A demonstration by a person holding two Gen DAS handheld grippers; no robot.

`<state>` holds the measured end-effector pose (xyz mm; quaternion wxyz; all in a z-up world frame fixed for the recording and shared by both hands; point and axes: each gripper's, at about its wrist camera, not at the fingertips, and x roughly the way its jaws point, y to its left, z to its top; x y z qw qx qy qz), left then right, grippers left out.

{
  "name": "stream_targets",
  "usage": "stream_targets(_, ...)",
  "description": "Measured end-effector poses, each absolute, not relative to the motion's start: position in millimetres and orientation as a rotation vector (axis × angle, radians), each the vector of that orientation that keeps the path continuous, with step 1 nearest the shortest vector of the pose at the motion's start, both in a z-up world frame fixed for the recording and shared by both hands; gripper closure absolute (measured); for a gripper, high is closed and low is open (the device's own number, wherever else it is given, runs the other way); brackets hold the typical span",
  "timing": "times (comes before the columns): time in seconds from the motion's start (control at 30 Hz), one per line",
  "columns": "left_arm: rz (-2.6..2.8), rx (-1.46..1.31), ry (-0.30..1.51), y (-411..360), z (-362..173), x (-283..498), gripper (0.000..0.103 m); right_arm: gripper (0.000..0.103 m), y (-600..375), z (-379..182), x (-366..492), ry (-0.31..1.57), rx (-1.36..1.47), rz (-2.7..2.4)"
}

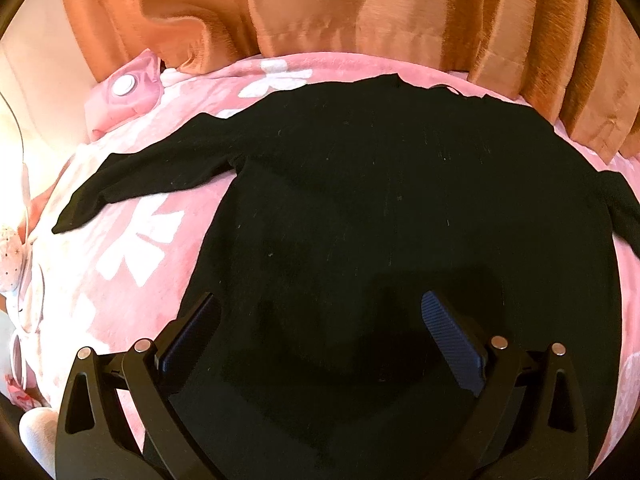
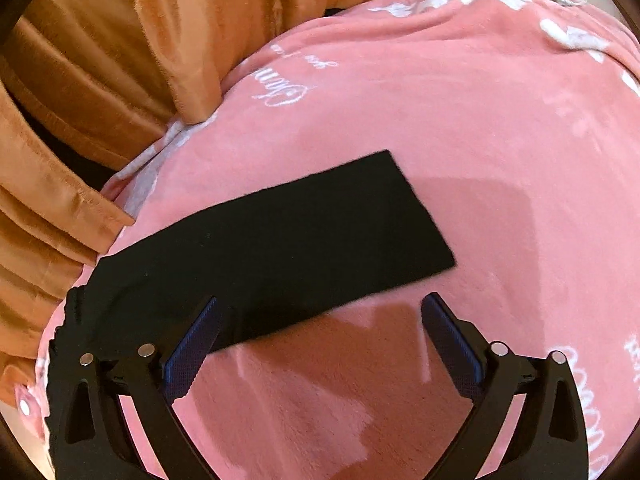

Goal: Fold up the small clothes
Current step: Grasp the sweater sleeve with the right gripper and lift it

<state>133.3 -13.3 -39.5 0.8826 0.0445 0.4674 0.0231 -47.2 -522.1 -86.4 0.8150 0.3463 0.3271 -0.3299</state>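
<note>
Sweater (image 1: pixel 400 220) is what I have under both cameras: a black long-sleeved one, spread flat and face-down or face-up I cannot tell, on a pink blanket (image 1: pixel 132 248) with white flowers and script. Its collar end lies toward the blanket's far edge, where orange curtains (image 1: pixel 360 8) hang, and its hem comes toward me.

My left gripper (image 1: pixel 320 340) hangs over the lower body of the garment, jaws spread wide, nothing between them; the blue pads (image 1: pixel 452 344) are bare. From here one sleeve (image 1: pixel 140 176) runs out toward the blanket's left edge.

My right gripper (image 2: pixel 320 340) is also wide and empty. The other sleeve (image 2: pixel 300 236) lies just ahead of it, its long axis running from the shoulder at lower left up and away to the cuff at the right, which sits flat on bare blanket. The left finger (image 2: pixel 192 344) overlaps the sleeve's near edge in view; whether it touches the cloth I cannot tell. The right finger is over pink pile only.

My reading is that the sleeve fold comes first, and the right gripper is the nearer one to it. The cuff lies ahead and slightly right of the jaws, so I would have to reach forward along the sleeve before pinching, then carry it back across the body.
</note>
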Motion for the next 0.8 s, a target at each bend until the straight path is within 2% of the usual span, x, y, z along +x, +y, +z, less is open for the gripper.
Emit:
stream_targets(0.1,0.052,0.090,0.971,-11.0,-40.0,135.0,0.005,0.023,-524.9,-87.1,-40.6,0.684,0.722,-0.689)
stream_targets(0.13,0.053,0.090,0.971,-10.6,-40.3,135.1,0.005,0.034,-526.8,-87.3,-39.7,0.676,0.726,-0.678)
stream_targets(0.17,0.054,0.092,0.972,-9.6,-41.1,135.2,0.005,0.051,-528.6,-87.5,-38.3,0.665,0.739,-0.655)
stream_targets(0.2,0.056,0.096,0.973,-8.7,-42.1,135.1,0.005,0.062,-531.6,-89.8,-37.8,0.654,0.774,-0.613)
stream_targets(0.23,0.058,0.101,0.974,-7.9,-43.0,134.6,0.005,0.084,-533.3,-92.0,-38.2,0.649,0.806,-0.579)
stream_targets(0.27,0.059,0.103,0.976,-7.1,-43.7,134.1,0.005,0.097,-535.1,-95.0,-38.1,0.644,0.843,-0.545)
stream_targets(0.8,0.083,0.126,0.980,-1.2,-40.3,113.8,0.005,0.099,-527.3,-75.5,-45.1,0.548,0.863,-0.481)
